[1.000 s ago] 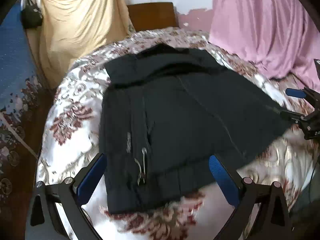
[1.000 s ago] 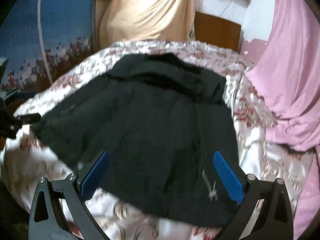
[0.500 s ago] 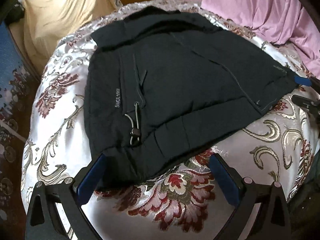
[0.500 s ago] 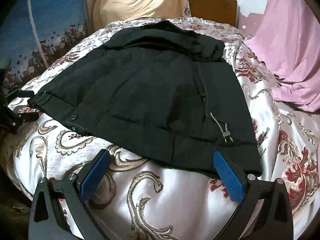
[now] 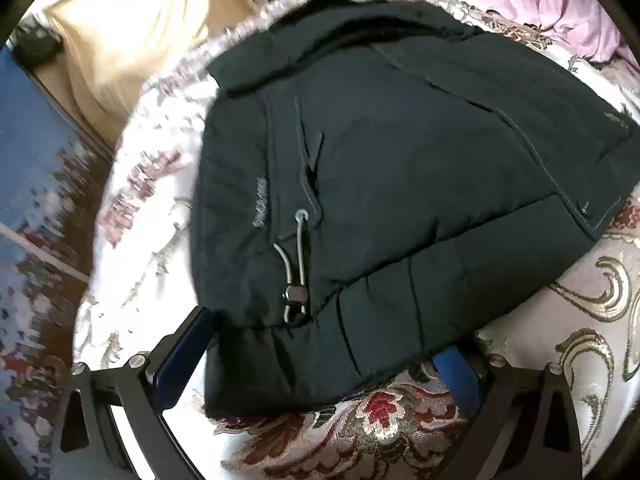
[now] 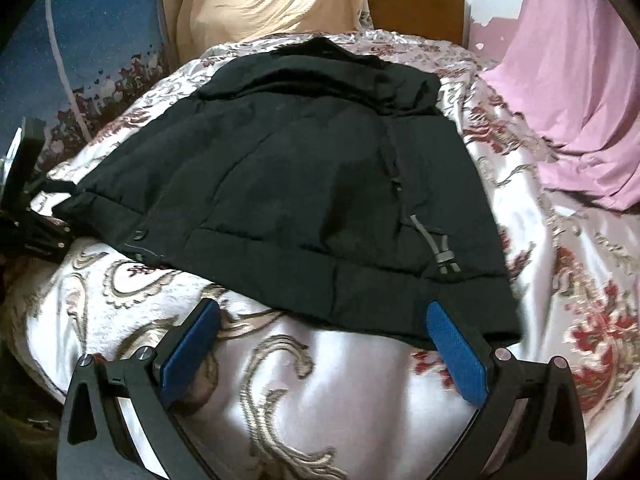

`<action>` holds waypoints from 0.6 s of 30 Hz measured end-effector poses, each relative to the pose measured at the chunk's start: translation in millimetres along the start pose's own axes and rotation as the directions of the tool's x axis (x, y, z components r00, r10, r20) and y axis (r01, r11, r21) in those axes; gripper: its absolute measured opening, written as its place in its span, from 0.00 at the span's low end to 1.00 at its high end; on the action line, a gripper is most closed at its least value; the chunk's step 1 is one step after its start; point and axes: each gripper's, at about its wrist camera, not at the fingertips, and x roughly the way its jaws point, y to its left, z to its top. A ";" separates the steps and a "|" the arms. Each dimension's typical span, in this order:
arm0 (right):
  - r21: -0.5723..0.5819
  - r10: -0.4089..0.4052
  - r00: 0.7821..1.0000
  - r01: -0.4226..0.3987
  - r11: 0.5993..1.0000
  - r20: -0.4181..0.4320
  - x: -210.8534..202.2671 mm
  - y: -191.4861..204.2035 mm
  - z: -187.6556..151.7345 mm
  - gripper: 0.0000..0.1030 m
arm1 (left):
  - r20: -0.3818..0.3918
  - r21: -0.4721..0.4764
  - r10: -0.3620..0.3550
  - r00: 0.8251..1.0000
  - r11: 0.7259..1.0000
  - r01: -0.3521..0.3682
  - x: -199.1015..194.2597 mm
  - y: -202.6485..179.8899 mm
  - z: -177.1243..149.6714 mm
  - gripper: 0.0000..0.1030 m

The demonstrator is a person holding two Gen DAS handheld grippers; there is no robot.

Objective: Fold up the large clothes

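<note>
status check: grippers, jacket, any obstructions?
Left gripper open, straddling hem of black jacket. Right gripper open, just short of hem. Jacket flat on floral bedspread. Nothing blocking.

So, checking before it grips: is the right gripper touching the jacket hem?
Cannot tell. Right wrist view: the right gripper is open at the jacket hem; no plain gap or contact.

Left wrist view: jacket [image 5: 400,184] hem overlaps the right finger's blue pad [image 5: 454,368], so only its lower part shows. Small grey lettering [image 5: 261,208] on the jacket, too blurred to read. Bedspread [image 5: 152,208] at left smeared by motion blur. Jacket's right corner cut off by the frame edge.

Right wrist view: left gripper [image 6: 36,228] at the far left edge, mostly cut off; whether its jaws grip cloth cannot be told. Bedspread beneath the jacket hidden.
</note>
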 end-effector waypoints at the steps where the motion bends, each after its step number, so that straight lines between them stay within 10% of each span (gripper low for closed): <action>1: -0.016 -0.022 1.000 0.022 1.000 -0.004 -0.3 0.4 0.9 0.98 | 0.021 0.004 0.023 1.000 1.000 -0.023 -3.4 -1.8 -1.6 1.00; 5: -0.104 -0.106 0.993 0.100 0.990 -0.057 6.5 -3.9 10.1 0.98 | 0.099 -0.004 0.083 0.992 0.997 -0.083 -16.1 -1.2 -1.0 0.90; 11: -0.172 -0.141 0.975 0.111 0.979 -0.171 18.9 -13.5 25.5 0.98 | 0.208 0.016 0.013 0.978 1.000 -0.016 -41.8 -2.9 19.3 0.42; 18: -0.185 -0.143 0.977 0.113 0.976 -0.156 16.9 -12.8 18.7 0.98 | 0.261 -0.043 -0.070 0.963 0.995 0.084 -58.0 12.0 51.0 0.21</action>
